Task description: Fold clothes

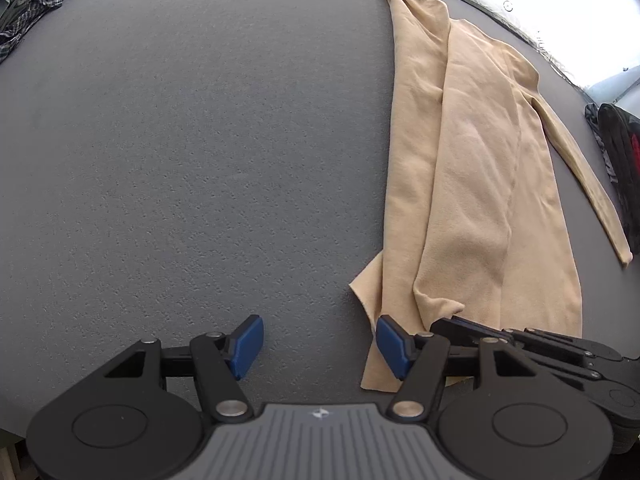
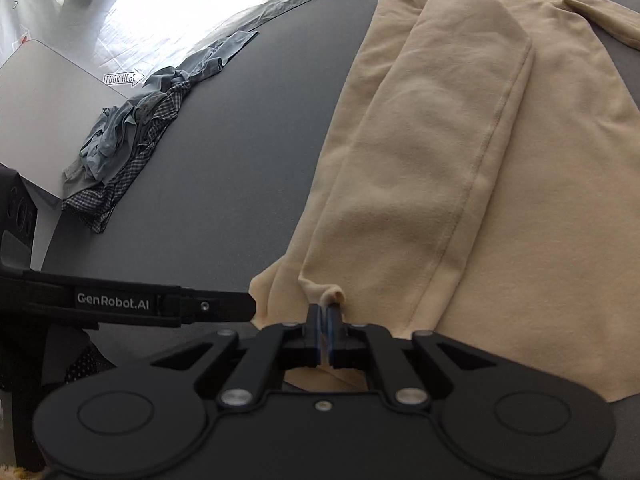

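So the beige garment [image 1: 480, 184] is the landmark here, everything else hangs off it; way off to its far left there's a rumpled pile of plaid and grey-blue clothes [image 2: 120, 148] sitting at the edge of the dark grey tabletop [image 1: 200, 140], well apart from the garment, with a pale flat board [image 2: 48, 100] just past the pile; moving in, the left gripper [image 1: 320, 346] hovers low at the garment's near left corner with its blue-padded fingers [image 1: 248, 344] spread wide and released, nothing between them; one pad is over bare tabletop, the other sits right at the loose flap of fabric at that corner, can't tell if it's actually touching; the garment itself lies flat-ish on the tabletop, stretched lengthwise away from the cameras, with its left side folded in over the middle so you see a long seam running down the folded layer; the right gripper [image 2: 325, 322] is at the garment's near hem, fingers clenched on a little bunched-up nub of the beige fabric poking up just past the tips; over on the garment's right side a long sleeve [image 1: 584, 176] trails out flat on the tabletop; past that sleeve there's some dark bundle [image 1: 616, 152] at the table's edge, too cropped to say what it is.
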A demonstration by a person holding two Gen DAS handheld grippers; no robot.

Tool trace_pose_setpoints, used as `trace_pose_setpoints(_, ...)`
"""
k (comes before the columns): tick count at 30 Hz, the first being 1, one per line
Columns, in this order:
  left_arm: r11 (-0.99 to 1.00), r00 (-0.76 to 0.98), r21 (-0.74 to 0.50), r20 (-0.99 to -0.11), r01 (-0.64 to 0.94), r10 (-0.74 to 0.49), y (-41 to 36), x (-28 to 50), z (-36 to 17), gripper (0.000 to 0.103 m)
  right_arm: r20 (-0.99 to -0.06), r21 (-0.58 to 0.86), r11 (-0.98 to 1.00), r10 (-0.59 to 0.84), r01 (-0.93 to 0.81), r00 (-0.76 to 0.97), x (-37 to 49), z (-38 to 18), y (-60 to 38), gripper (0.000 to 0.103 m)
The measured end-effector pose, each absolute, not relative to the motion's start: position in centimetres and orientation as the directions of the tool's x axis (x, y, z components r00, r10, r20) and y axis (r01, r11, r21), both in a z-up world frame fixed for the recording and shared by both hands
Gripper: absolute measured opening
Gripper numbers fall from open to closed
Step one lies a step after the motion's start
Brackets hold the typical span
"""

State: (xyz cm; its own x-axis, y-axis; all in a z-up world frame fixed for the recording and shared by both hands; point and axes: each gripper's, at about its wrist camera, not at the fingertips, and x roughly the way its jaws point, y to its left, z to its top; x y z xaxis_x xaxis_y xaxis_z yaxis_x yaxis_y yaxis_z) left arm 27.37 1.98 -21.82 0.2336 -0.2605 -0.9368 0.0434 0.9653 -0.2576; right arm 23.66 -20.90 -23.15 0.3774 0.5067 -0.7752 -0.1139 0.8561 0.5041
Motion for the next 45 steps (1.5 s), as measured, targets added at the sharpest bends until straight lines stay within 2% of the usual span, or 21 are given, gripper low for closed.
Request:
trace_pose_setpoints(7, 0.968, 0.249, -0.250, -0.936, 0.035, -0.251, 1.4, 28.8, -21.7, 0.064, -0.768, 0.526, 0.843, 0.530, -0.117, 0.359, 23.9, -22.3, -21.5, 0.009)
trace_pose_setpoints(12, 0.966, 0.281, -0.257, -0.924, 0.038, -0.257, 0.7, 30.0, -21.0, 0.064, -0.728, 0.550, 0.826, 0.548, -0.127, 0.412, 24.4, -20.4, -22.9, 0.026)
trace_pose_setpoints(17, 0.967, 0.318, -0.248, -0.914, 0.058, -0.254, -0.8, 31.2, -20.0, 0.064, -0.716, 0.532, 0.842, 0.505, -0.093, 0.481, 25.5, -19.3, -25.1, 0.027)
trace_pose_setpoints(22, 0.972, 0.353, -0.221, -0.906, 0.079, -0.235, -2.5, 32.2, -19.1, 0.066, -0.705, 0.566, 0.824, 0.460, 0.036, 0.539, 27.1, -19.8, -29.3, 0.027)
trace_pose_setpoints(30, 0.979, 0.372, -0.182, -0.906, 0.093, -0.204, -5.6, 35.9, -19.2, 0.068, -0.696, 0.582, 0.778, 0.328, 0.236, 0.639, 29.7, -20.9, -37.7, 0.027)
trace_pose_setpoints(41, 0.985, 0.364, -0.109, -0.919, 0.132, -0.150, -10.1, 41.7, -20.6, 0.068, -0.726, 0.460, 0.782, 0.059, 0.421, 0.685, 34.3, -22.8, -47.0, 0.027)
trace_pose_setpoints(45, 0.986, 0.322, -0.070, -0.939, 0.155, -0.117, -11.2, 42.1, -22.1, 0.069, -0.746, 0.370, 0.783, -0.070, 0.500, 0.662, 34.6, -23.2, -49.9, 0.028)
